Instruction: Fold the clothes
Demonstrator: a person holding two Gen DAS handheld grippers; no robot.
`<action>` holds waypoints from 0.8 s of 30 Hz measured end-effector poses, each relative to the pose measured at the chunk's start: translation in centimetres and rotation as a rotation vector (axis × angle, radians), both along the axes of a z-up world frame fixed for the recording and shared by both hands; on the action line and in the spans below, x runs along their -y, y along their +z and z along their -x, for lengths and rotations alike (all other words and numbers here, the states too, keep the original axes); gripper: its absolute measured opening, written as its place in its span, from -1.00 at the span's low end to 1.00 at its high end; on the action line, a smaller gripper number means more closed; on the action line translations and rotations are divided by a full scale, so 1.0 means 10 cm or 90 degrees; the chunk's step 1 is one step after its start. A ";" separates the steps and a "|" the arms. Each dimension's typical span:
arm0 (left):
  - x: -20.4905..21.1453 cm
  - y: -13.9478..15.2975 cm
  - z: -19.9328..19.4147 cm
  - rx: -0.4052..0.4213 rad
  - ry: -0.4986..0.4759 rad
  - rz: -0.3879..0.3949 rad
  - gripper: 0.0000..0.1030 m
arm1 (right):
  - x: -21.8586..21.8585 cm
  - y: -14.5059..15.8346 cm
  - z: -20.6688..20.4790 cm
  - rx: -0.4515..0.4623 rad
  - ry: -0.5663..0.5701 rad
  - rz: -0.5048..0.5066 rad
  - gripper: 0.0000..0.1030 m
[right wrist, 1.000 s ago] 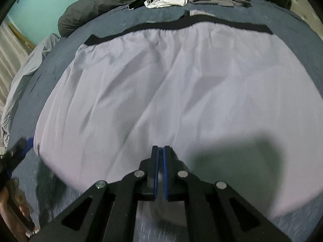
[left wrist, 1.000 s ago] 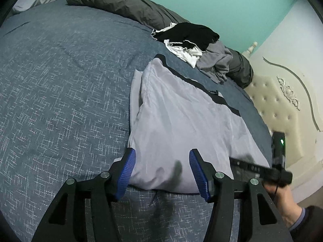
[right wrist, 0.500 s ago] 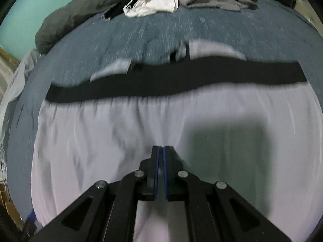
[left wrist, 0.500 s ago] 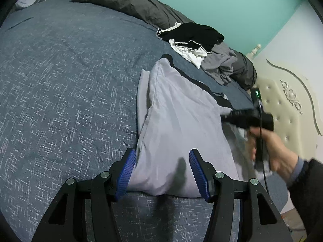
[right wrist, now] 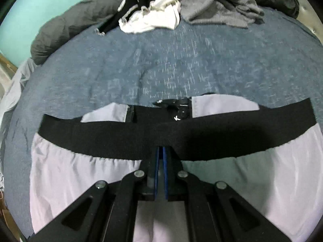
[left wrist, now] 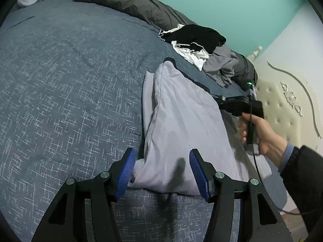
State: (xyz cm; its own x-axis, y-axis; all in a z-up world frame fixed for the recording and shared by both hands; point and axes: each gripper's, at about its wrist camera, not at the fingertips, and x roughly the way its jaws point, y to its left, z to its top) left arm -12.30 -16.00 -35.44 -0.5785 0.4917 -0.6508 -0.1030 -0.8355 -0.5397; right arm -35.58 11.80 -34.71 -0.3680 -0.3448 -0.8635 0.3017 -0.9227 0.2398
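left hand-held gripper (left wrist: 162, 172): spread, near hem of lavender shorts (left wrist: 181, 125) between its pads, untouched | shorts: flat on blue bed (left wrist: 60, 84) | right hand-held gripper (right wrist: 160, 151): pressed together, empty, at black waistband (right wrist: 141, 133) | clothes pile (right wrist: 161, 10): far

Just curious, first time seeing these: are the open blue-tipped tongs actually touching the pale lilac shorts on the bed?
Cannot tell. In the left wrist view the left tongs stand open around the hem of the lilac shorts, but neither contact nor a gap is plain.

Dim, soft indoor light; faint shadows; strong fisheye bending with black corners; right view motion-blurred.
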 end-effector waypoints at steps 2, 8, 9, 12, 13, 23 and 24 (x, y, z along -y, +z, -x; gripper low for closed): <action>0.01 0.00 -0.01 0.004 0.001 -0.009 0.20 | -0.15 0.12 -0.14 -0.017 -0.003 0.026 -0.90; 0.02 0.00 -0.11 0.027 0.001 -0.040 0.37 | -0.51 0.38 -0.78 -0.054 0.004 0.087 -0.90; 0.02 0.00 -0.13 0.032 0.002 -0.046 0.41 | -0.60 0.43 -0.96 -0.062 0.002 0.094 -0.90; 0.00 0.01 -0.21 0.045 0.002 -0.058 0.45 | -0.87 0.46 -1.39 -0.072 -0.006 0.123 -0.88; -0.02 0.00 -0.23 0.048 0.000 -0.059 0.45 | -0.95 0.47 -1.51 -0.076 -0.010 0.128 -0.87; -0.09 -0.20 -0.28 0.099 0.013 -0.091 0.47 | -1.47 0.32 -2.34 -0.089 -0.052 0.149 -0.56; -0.07 -0.22 -0.27 0.101 0.020 -0.096 0.47 | -1.51 0.32 -2.37 -0.092 -0.054 0.153 -0.49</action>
